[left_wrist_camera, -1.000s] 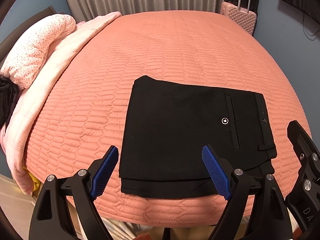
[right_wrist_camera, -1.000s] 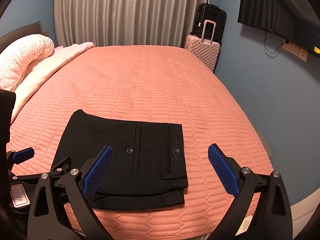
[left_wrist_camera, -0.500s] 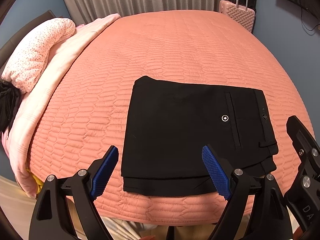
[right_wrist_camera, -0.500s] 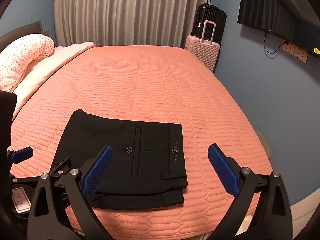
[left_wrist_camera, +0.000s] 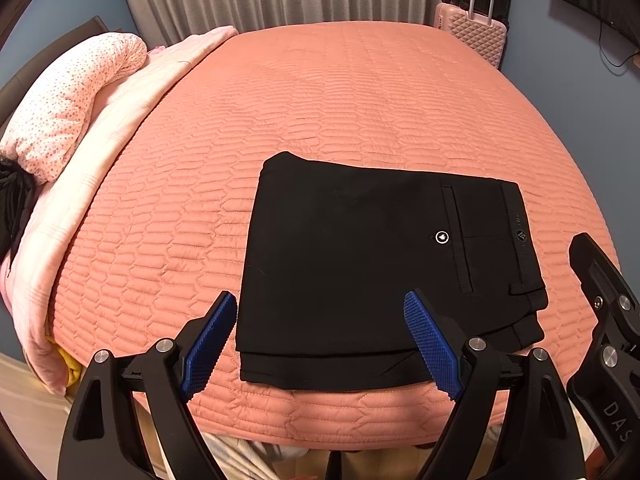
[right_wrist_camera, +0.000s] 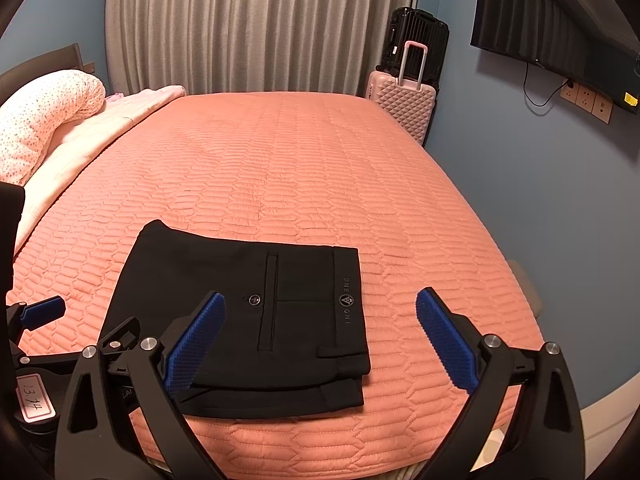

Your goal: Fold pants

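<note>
Black pants [left_wrist_camera: 360, 264] lie folded into a flat rectangle near the front edge of the bed; the back pocket, button and waistband face up at the right. They also show in the right wrist view [right_wrist_camera: 248, 320]. My left gripper [left_wrist_camera: 320, 340] is open and empty, held above the near edge of the pants. My right gripper [right_wrist_camera: 320, 340] is open and empty, held above the waistband end and the bedspread to its right. Neither gripper touches the pants.
The coral quilted bedspread [right_wrist_camera: 300, 168] covers the bed. A pink blanket [left_wrist_camera: 132, 96] and dotted pillow [left_wrist_camera: 68, 100] lie along the left. A pink suitcase [right_wrist_camera: 404, 100] and a black one stand at the far right corner. A TV [right_wrist_camera: 552, 24] hangs on the blue wall.
Both grippers have drawn back slightly from the pants and stayed open. The pants have not moved.
</note>
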Tool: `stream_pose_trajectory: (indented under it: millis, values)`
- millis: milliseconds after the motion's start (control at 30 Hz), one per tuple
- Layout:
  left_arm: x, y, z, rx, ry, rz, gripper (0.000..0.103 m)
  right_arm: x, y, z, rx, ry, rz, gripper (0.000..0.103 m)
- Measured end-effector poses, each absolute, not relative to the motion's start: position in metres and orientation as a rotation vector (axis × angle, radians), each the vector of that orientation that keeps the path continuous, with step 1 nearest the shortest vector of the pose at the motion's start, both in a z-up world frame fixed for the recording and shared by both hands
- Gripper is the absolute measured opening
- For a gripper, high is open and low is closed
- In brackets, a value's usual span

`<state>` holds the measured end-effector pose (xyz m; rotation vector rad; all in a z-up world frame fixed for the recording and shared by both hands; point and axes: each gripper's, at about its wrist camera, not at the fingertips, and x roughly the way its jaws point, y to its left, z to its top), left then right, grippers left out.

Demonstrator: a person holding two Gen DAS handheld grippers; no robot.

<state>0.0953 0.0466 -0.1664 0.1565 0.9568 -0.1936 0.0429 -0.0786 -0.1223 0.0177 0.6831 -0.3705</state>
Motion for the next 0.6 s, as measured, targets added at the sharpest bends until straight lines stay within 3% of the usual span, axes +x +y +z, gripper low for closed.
stream_pose_trajectory:
  millis: [600]
  values:
    - [0.0931,0.0445,-0.1652,0.153,0.951,-0.199,0.084,0.0401,-0.0834,-0.1193,0.026,0.680,-0.377,0.095]
